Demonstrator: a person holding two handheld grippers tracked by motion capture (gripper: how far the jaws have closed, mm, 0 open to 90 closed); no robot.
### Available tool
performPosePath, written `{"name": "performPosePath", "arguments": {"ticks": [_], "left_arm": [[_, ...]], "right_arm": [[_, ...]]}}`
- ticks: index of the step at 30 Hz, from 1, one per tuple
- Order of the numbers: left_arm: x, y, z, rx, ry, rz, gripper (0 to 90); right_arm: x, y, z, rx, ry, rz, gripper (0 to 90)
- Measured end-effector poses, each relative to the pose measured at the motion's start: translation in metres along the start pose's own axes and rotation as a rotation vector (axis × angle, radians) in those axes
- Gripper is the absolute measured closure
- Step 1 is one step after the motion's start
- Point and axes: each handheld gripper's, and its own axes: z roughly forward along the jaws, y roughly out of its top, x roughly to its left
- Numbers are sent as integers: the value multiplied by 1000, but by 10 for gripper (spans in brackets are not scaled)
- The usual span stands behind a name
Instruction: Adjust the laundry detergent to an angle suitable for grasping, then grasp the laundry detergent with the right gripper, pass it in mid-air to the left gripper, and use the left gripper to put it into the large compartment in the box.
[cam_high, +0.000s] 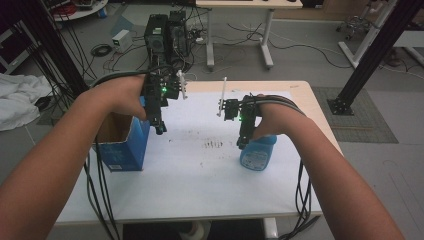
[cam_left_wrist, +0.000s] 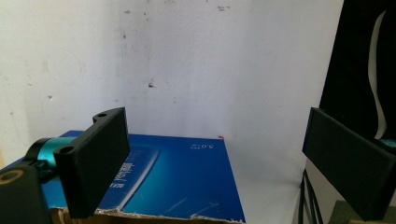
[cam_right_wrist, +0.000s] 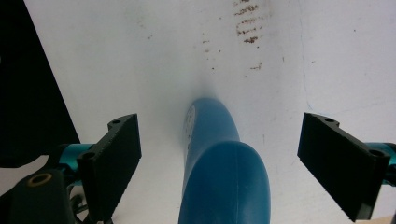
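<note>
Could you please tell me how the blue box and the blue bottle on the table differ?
The blue box is a square-cornered carton, open at the top; the blue bottle is rounded. The box stands at the table's left edge by the left gripper; the bottle stands right of the middle, under the right gripper. Both are blue.

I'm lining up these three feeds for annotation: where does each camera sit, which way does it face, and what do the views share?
High view: above the person's side, facing forward and down on the white table; both forearms, left gripper, right gripper.
Left gripper view: on the left gripper, facing the blue box; its open fingers show.
Right gripper view: on the right gripper, facing down on the blue spray bottle between open fingers.
Shared: high view also shows box and bottle.
</note>
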Motion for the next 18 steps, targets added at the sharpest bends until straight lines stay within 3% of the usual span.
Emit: {"name": "performPosePath", "arguments": {"ticks": [18], "left_arm": [[-2,-5,1,3,4,4,75]], "right_arm": [[0,-1,-2,-16,-8,20,126]]}}
